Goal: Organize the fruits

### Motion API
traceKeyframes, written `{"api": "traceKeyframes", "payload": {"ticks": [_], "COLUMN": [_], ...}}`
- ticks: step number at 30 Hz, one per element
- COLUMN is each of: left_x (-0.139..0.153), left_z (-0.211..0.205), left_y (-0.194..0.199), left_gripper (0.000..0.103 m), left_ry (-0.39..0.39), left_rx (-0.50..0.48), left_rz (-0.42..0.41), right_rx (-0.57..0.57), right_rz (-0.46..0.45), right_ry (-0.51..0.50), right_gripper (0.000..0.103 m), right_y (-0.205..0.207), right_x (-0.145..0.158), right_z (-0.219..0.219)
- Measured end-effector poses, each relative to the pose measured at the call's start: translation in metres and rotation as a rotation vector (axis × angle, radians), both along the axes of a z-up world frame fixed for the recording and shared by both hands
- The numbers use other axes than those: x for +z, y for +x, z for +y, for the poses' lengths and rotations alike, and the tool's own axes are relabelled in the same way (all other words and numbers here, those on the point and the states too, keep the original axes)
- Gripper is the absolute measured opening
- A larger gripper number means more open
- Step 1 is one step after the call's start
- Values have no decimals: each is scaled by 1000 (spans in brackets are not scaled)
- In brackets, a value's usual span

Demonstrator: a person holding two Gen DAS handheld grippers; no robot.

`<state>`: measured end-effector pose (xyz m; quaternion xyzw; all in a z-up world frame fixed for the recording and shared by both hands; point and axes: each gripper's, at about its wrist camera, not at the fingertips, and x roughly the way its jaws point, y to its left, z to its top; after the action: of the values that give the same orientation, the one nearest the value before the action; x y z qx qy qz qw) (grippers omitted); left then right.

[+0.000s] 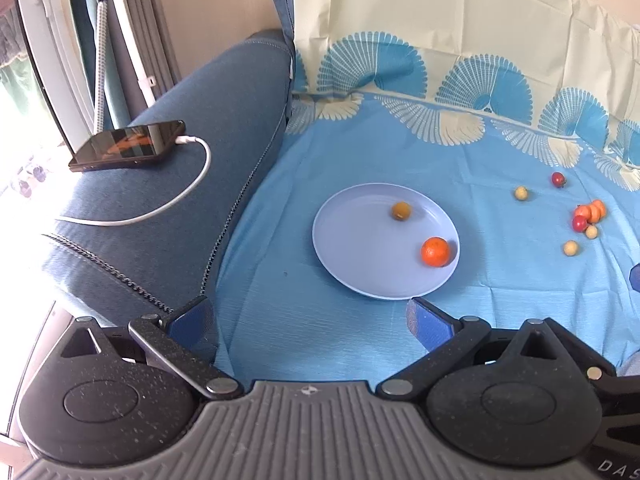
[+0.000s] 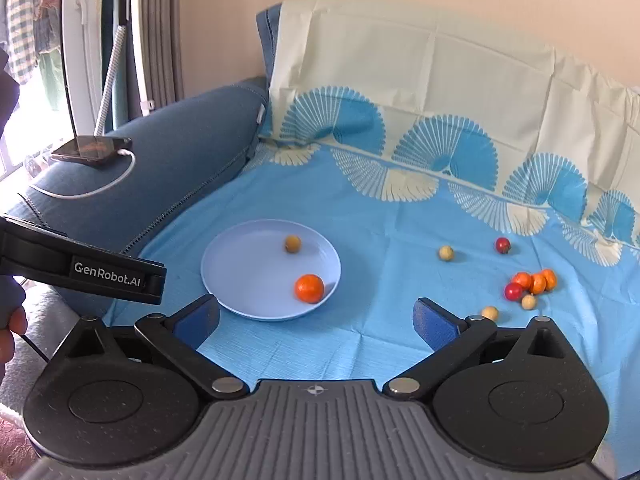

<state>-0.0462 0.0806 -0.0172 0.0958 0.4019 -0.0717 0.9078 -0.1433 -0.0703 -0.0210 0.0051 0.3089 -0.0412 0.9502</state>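
A pale blue plate (image 1: 360, 256) (image 2: 240, 276) lies on the blue cloth. It holds an orange (image 1: 435, 251) (image 2: 309, 288) and a small brownish fruit (image 1: 401, 211) (image 2: 293, 244). Loose fruits lie to the right: a cluster of small oranges (image 1: 591, 211) (image 2: 536, 281), red fruits (image 1: 558, 179) (image 2: 503, 245) and pale round fruits (image 1: 521, 193) (image 2: 446, 253). My left gripper (image 1: 312, 320) is open and empty, near the plate's front edge. My right gripper (image 2: 316, 320) is open and empty, in front of the plate and the cluster.
A blue sofa armrest (image 1: 168, 208) at the left carries a phone (image 1: 128, 145) with a white charging cable (image 1: 192, 184). The left gripper's body (image 2: 80, 272) shows at the left of the right wrist view. The cloth (image 1: 440, 20) hangs over the backrest.
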Motion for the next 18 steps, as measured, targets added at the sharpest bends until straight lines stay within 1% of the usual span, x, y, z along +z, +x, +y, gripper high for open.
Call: {"api": "traceKeyframes", "payload": {"ticks": [9, 18], "left_x": [10, 11], "left_z": [8, 10], "left_y": [-8, -9], "left_gripper": [103, 103], "left_ry": [-20, -15], "left_rx": [13, 15], "left_rz": [-22, -20], "right_rx": [-4, -3], "right_rz": [-35, -36], "right_ry": [-8, -14], "right_gripper": [102, 102], "right_y": [-14, -14], "right_x": [11, 12], "right_z": [6, 9]}}
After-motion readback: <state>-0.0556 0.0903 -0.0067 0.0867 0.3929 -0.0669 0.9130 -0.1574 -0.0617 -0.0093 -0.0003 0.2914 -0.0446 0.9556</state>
